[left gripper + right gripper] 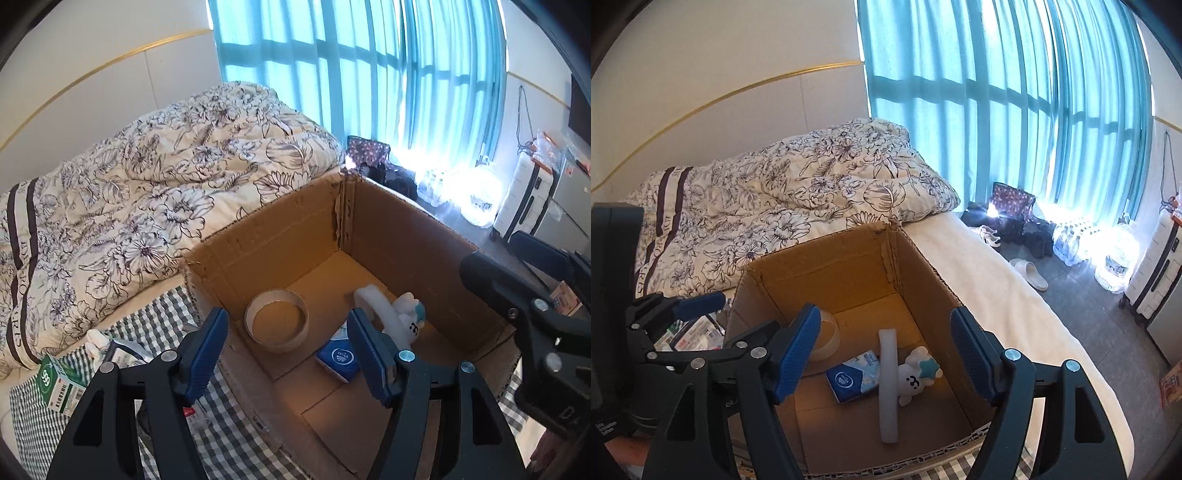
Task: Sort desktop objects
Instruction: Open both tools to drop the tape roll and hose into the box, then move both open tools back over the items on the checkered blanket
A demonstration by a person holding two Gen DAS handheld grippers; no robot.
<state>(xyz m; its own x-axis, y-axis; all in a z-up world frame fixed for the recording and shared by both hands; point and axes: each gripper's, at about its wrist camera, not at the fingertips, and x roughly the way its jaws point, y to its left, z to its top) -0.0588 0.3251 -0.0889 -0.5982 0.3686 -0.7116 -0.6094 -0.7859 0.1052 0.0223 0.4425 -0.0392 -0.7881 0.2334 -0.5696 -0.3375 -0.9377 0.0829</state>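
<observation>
1. Left wrist view: the left gripper point(286, 350) hangs over the near wall of the cardboard box point(280, 236), its blue pads spread apart with nothing between them. The right gripper point(517, 277) shows at the right edge, above the box's right wall. To my eye the risk is a low sweep back toward the leftover clutter, which could catch that near wall and drag the box along the checked cloth point(236, 435).
2. Left wrist view, contents: inside lie a round tape roll point(276, 320), a blue tissue pack point(339, 360) and a white plush toy point(404, 317). A green-and-white carton point(55, 384) waits outside on the cloth, beside the floral quilt point(140, 177).
3. Right wrist view: the right gripper point(886, 354) is also wide apart and empty above the box. A pale foam strip point(888, 384) rests across the tissue pack and touches the plush; another dropped item could land on them.
4. Right wrist view: unsorted packets point(698, 332) sit left of the box, beneath the left gripper.
</observation>
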